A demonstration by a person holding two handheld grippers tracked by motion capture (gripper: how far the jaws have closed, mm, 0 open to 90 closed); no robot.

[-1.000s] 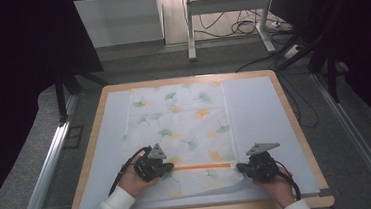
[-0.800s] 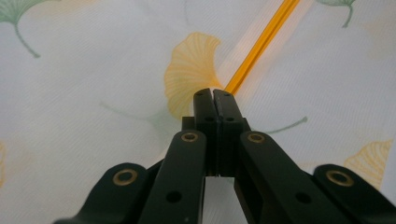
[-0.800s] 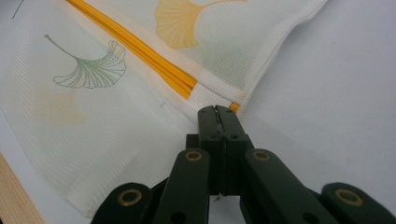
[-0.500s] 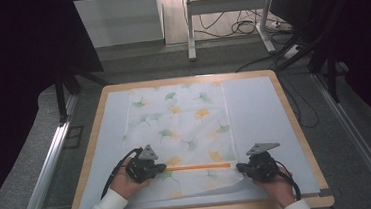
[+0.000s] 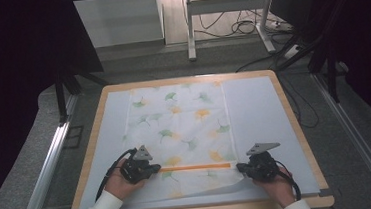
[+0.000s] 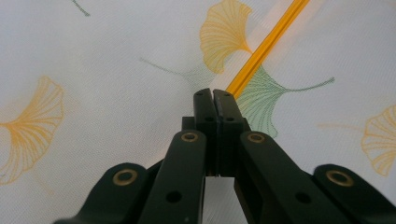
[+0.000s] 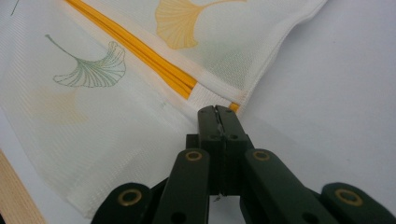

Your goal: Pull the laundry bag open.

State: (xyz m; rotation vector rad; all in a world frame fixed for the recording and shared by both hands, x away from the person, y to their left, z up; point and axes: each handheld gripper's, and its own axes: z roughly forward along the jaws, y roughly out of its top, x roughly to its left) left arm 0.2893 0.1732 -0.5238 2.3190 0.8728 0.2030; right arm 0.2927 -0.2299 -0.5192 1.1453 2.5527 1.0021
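Both claws are closed, the left claw [image 5: 151,169] and right claw [image 5: 242,168] each at one end of the orange zip [image 5: 194,167], whether pinching the cloth [image 5: 184,119] is unclear, which seems mostly flat, folding undone.

From the high view my left gripper [image 5: 139,169] and right gripper [image 5: 259,165] are too small for me to tell how the jaws stand. My left hand [image 5: 119,182] hides the back of its gripper, and both my forearms are cut off by the bottom edge. In the left gripper view my jaws cover the near end of the orange strip [image 6: 264,48]. In the right gripper view I cannot tell whether any of the cloth [image 7: 116,121] sits between my closed jaws. The tabletop [image 7: 16,196] shows there as a cropped wooden corner.
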